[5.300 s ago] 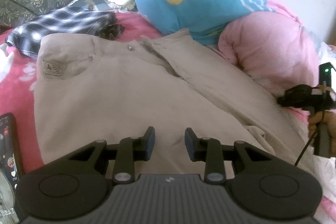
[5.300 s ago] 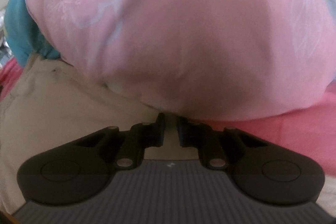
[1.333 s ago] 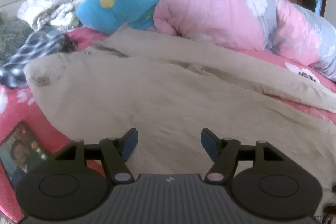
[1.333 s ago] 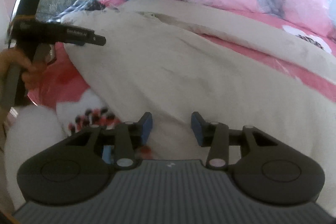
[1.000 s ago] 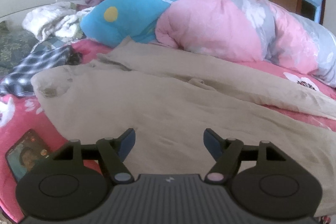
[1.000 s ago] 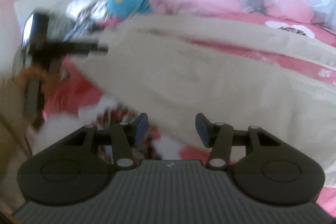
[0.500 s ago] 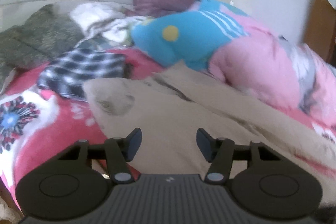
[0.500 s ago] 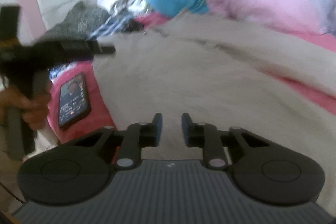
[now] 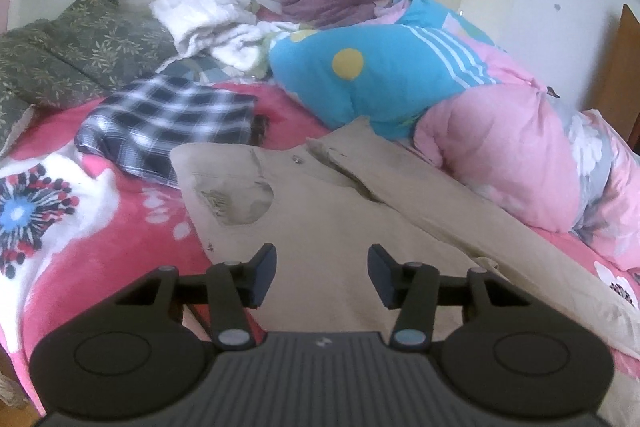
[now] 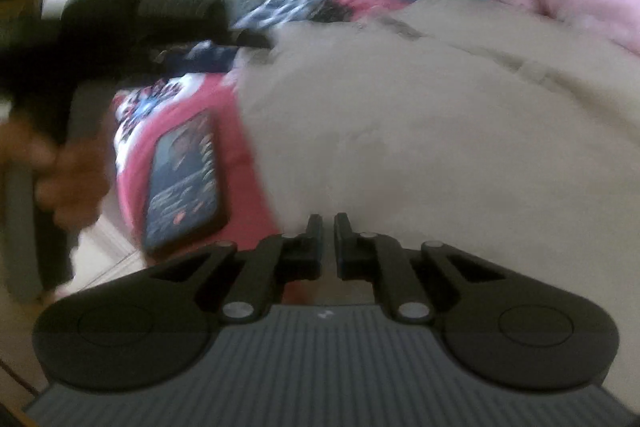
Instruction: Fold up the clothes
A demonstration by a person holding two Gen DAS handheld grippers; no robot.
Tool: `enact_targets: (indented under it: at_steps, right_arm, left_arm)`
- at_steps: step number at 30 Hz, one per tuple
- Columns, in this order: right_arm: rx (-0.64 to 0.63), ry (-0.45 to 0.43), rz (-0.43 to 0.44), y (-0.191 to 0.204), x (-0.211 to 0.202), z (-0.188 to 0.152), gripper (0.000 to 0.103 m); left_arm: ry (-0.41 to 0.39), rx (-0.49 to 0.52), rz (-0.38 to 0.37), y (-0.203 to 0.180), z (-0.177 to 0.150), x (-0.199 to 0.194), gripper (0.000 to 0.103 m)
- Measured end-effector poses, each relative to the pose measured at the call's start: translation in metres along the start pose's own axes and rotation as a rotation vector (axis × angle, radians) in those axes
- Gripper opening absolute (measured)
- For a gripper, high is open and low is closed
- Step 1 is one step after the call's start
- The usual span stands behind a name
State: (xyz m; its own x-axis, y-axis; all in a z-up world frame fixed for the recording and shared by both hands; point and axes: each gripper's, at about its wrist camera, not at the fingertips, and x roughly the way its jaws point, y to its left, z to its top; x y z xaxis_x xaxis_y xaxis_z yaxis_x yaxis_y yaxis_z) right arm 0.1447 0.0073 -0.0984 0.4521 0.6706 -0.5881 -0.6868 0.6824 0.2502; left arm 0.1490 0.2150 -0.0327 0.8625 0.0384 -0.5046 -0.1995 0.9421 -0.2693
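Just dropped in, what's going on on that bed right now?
A person is folding beige trousers spread on a pink floral bedsheet, holding one tool in each hand. The right tool has its jaws nearly together at the trousers' near edge, seemingly pinching fabric, though blur hides contact. The left tool is open above the cloth, its jaws having just narrowed. A phone lies beside the trousers.

One trousers [image 9: 340, 227], one phone [image 10: 184, 183] (lit)

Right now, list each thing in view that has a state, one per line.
Beige trousers: spread flat on the bed, unfolded, fly open.
Plaid garment: lying loosely folded.
Phone: screen lit, face up.
Left claw: open, holding nothing.
Right claw: shut at the trousers' edge; whether it holds cloth is unclear.
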Motion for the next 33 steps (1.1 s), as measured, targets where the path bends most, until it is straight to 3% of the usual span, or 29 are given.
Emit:
enact_targets:
  at_steps: [3,5,9,11,17,23,27,29,33]
  right_arm:
    - [0.041,0.028,0.131,0.003,-0.015,-0.007,0.004]
    - [0.061,-0.029,0.067,-0.008,-0.038,-0.001,0.004]
    - [0.278,-0.188,-0.034,-0.063,-0.087,0.015,0.004]
    - [0.343,-0.202,-0.056,-0.078,-0.089,0.013,0.004]
    - [0.527,-0.136,0.104,-0.086,-0.015,0.006,0.004]
    - [0.499,-0.04,0.183,-0.065,0.059,0.027,0.004]
    - [0.458,-0.016,0.273,-0.044,0.058,0.022,0.004]
    - [0.471,-0.014,0.295,-0.044,0.052,0.019,0.004]
    - [0.526,-0.051,0.274,-0.055,0.025,0.008,0.006]
  left_arm:
    - [0.001,0.005,-0.02,-0.008,-0.001,0.001,0.051]
    - [0.007,0.018,-0.042,-0.019,-0.005,0.001,0.051]
    - [-0.003,0.069,-0.11,-0.047,-0.016,-0.006,0.05]
    - [-0.024,0.082,-0.136,-0.057,-0.019,-0.013,0.05]
    - [-0.115,0.084,-0.096,-0.059,-0.015,-0.03,0.05]
    - [-0.089,0.072,0.011,-0.033,-0.004,-0.012,0.05]
    - [-0.066,0.028,0.043,-0.007,0.009,-0.001,0.05]
    - [-0.04,-0.021,0.02,0.01,0.019,0.004,0.05]
    - [0.085,-0.04,-0.108,0.044,0.044,0.029,0.05]
